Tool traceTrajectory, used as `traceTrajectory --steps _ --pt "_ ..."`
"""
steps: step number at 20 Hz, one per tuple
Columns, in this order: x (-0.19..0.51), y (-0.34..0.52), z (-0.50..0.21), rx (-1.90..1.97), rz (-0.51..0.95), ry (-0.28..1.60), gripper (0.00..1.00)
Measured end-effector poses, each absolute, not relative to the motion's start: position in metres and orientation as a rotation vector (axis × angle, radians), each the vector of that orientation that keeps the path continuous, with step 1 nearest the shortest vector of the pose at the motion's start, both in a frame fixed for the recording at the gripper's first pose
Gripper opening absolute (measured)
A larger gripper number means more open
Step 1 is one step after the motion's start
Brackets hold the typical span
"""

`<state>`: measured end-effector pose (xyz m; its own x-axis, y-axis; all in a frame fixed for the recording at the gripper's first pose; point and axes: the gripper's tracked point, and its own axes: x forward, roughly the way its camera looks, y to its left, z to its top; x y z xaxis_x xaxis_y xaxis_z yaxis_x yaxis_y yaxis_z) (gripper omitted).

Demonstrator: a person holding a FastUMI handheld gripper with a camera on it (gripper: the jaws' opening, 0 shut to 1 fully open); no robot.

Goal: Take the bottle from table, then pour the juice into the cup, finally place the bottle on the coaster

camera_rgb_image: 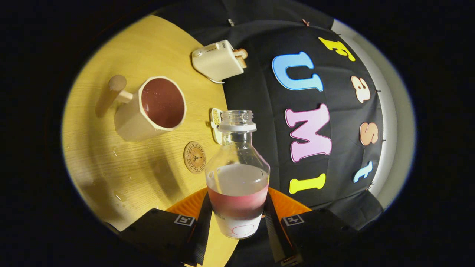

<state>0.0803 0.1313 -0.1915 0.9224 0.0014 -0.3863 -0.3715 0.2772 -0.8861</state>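
Your gripper (237,218) clamps the uncapped bottle (237,174), both fingers pressing its lower body. Beyond: coaster (194,157), cup (156,107) holding juice, on the wooden table (111,163).

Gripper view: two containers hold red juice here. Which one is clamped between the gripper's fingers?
The clear bottle, uncapped, is gripped between the fingers of the gripper. The cream cup with a wooden handle stands apart on the table.

Light: warm, bright on table (122,163) | shadows: soft beside cup (156,107) | edges: fisheye-bent, dimmer | focus: mostly sharp
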Motion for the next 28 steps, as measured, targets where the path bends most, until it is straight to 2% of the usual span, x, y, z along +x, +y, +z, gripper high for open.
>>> traceTrajectory --steps 11,28 --pt "0.081 0.146 -0.211 -1.460 0.331 0.396 0.70" --pt "0.088 0.150 -0.210 -1.657 0.353 0.340 0.70"
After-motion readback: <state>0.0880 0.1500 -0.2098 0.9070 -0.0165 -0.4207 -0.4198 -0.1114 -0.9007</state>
